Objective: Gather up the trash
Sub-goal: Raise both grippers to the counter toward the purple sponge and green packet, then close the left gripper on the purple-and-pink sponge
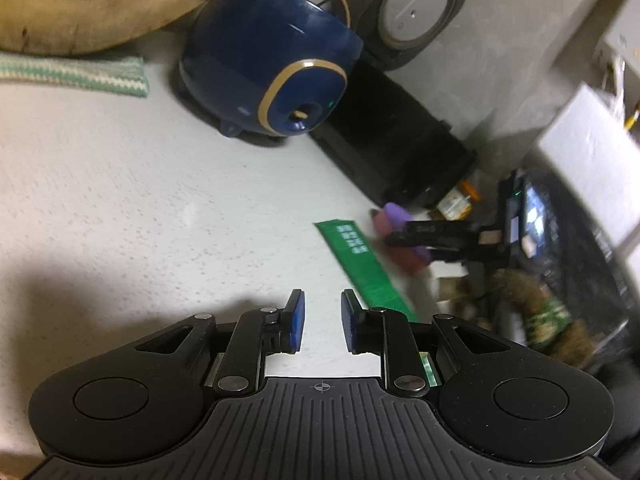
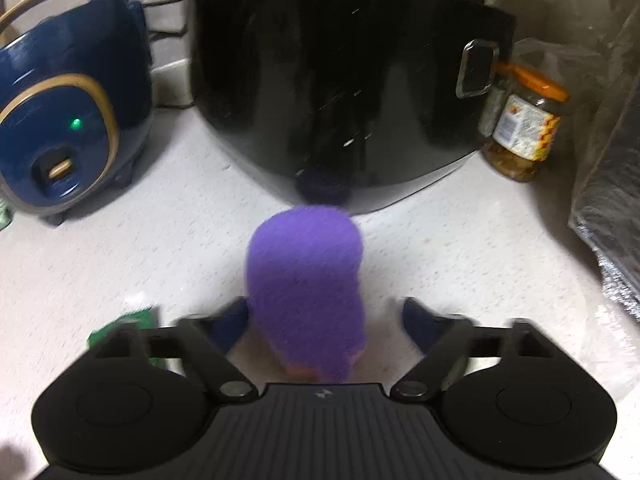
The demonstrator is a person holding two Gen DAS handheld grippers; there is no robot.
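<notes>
i was at the grasping step; my right gripper (image 2: 324,322) straddled the purple object (image 2: 306,288) on the tabletop (image 2: 460,248), jaws partly open (one pad near it, grip unconfirmed); next i needed to close fully; left gripper (image 1: 322,322) was narrow, empty.

White print on green wrapper (image 1: 362,264) seems unreadable.

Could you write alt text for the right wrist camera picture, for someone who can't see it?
A purple fuzzy object sits between the spread fingers of the right gripper on a pale speckled counter; the blur hides whether they touch it. Behind stand a glossy black appliance, a blue rice cooker and an orange-lidded jar.
</notes>
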